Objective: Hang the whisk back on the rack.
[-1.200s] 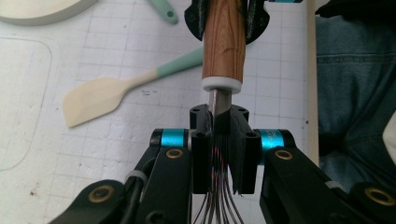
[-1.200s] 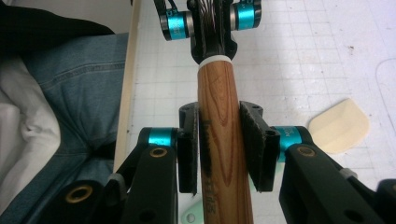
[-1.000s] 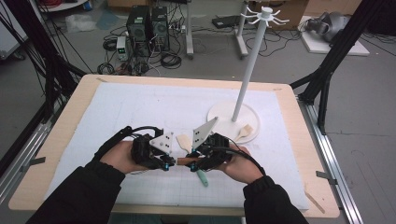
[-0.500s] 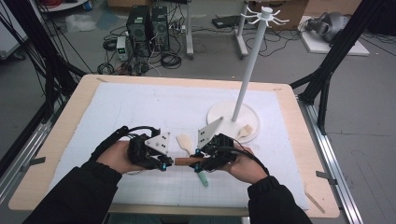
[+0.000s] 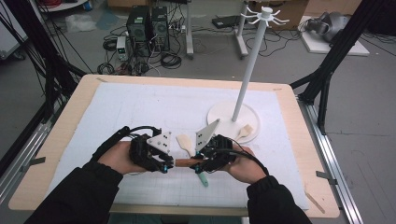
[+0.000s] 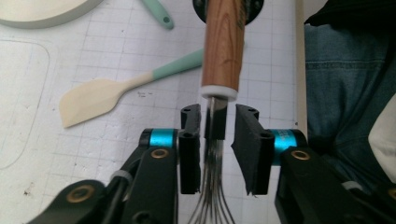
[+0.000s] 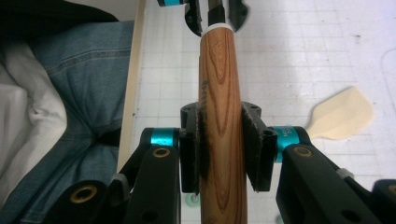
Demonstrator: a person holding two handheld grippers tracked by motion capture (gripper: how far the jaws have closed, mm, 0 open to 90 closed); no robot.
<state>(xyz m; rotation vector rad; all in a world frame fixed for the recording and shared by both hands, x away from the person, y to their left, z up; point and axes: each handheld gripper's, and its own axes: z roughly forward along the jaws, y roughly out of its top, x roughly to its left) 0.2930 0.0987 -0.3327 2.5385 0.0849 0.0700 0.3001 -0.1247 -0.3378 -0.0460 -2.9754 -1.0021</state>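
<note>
Both hands have slid left. Above the counter, the right hand-held gripper squeezes the brown wooden-handled wire whisk; the left hand-held gripper gapes around its wires, which might slip out.

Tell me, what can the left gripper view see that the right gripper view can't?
Left gripper view: the whisk's metal wires running between the jaws of the open left gripper, the spatula's mint handle and the white stand base. Right gripper view: the right gripper shut on the wooden whisk handle, and white fabric. Both: that wooden handle, the cream spatula blade, blue jeans and the grid mat.
</note>
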